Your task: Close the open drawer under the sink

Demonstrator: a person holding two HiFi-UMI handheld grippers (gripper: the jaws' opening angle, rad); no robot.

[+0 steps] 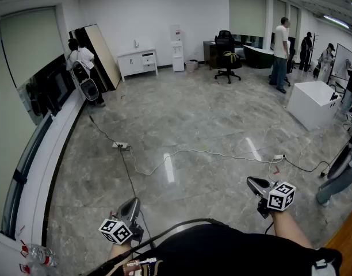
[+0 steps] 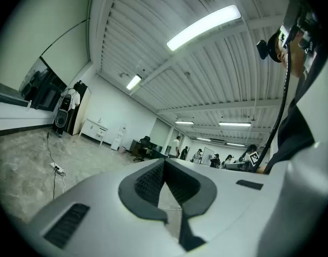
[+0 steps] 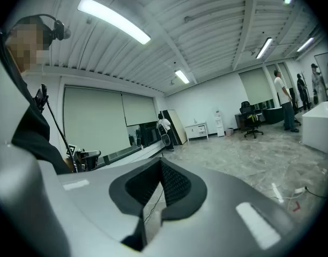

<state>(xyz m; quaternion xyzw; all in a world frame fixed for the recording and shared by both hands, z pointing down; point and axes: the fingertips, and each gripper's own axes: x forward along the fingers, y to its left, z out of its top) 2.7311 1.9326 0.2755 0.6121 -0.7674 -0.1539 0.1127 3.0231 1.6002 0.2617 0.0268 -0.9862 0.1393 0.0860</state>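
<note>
No sink and no open drawer show in any view. In the head view my left gripper (image 1: 132,204) is held low at the left over the grey stone floor, jaws together and empty. My right gripper (image 1: 255,183) is held low at the right, likewise shut with nothing in it. In the left gripper view the left gripper (image 2: 164,163) points level across the room, its dark pads meeting at the tips. In the right gripper view the right gripper (image 3: 160,163) points toward the window wall, its pads also touching.
White cables and power strips (image 1: 121,146) trail across the floor ahead. A long white ledge (image 1: 44,154) runs along the left wall. A white cabinet (image 1: 137,61), a water dispenser (image 1: 177,49), an office chair (image 1: 228,59), a white block (image 1: 312,102) and several people stand farther off.
</note>
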